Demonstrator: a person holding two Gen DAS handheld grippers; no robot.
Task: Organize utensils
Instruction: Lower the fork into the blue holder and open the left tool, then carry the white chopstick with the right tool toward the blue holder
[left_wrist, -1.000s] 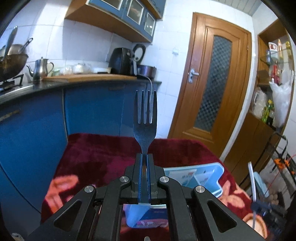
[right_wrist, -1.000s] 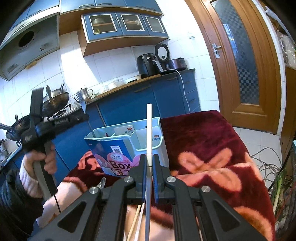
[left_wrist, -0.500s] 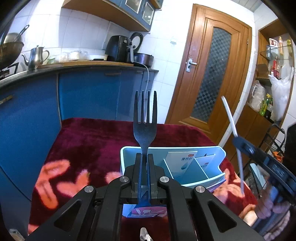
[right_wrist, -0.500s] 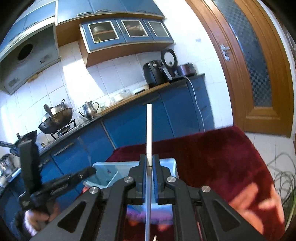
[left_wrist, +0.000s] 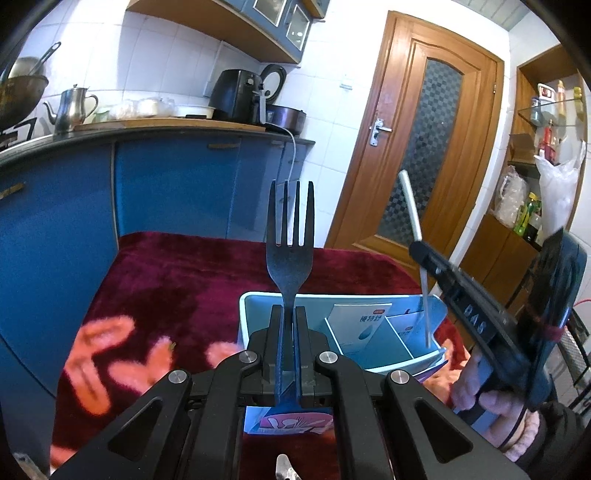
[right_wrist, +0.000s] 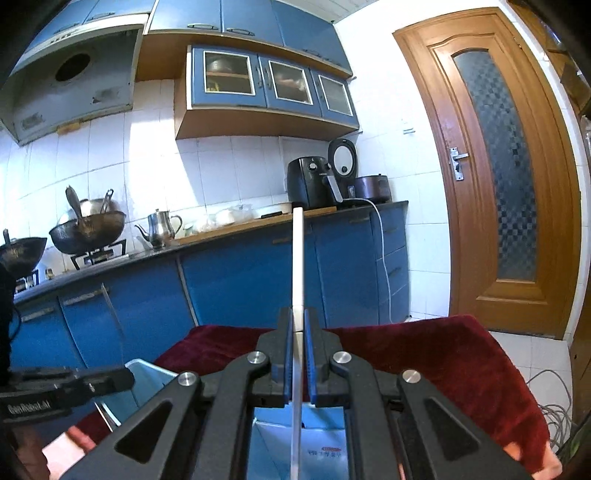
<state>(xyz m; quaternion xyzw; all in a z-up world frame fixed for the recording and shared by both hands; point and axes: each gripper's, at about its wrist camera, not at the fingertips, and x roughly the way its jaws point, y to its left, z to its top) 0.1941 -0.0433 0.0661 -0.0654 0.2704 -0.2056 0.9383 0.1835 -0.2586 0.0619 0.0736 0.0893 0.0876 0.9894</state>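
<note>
The left gripper (left_wrist: 290, 325) is clenching the neck of a dark fork (left_wrist: 290, 254), its fingers (left_wrist: 275, 332) pressing on both sides and the tines pointing up and away. Just beyond and below the fork, a light blue organizer box (left_wrist: 255, 299) with dividers is sitting on a desk draped in a dark red cloth (left_wrist: 177, 280). The right gripper (right_wrist: 297, 332) is gripping a thin white knife-like utensil (right_wrist: 297, 258) edge-on, its fingers (right_wrist: 283, 350) closing on the lower part. In the left wrist view this utensil is hanging with its lower end over the box's right compartment, and a hand (left_wrist: 476, 387) is holding the right gripper's handle. Blue cabinets (right_wrist: 240, 273) are standing behind the desk.
</note>
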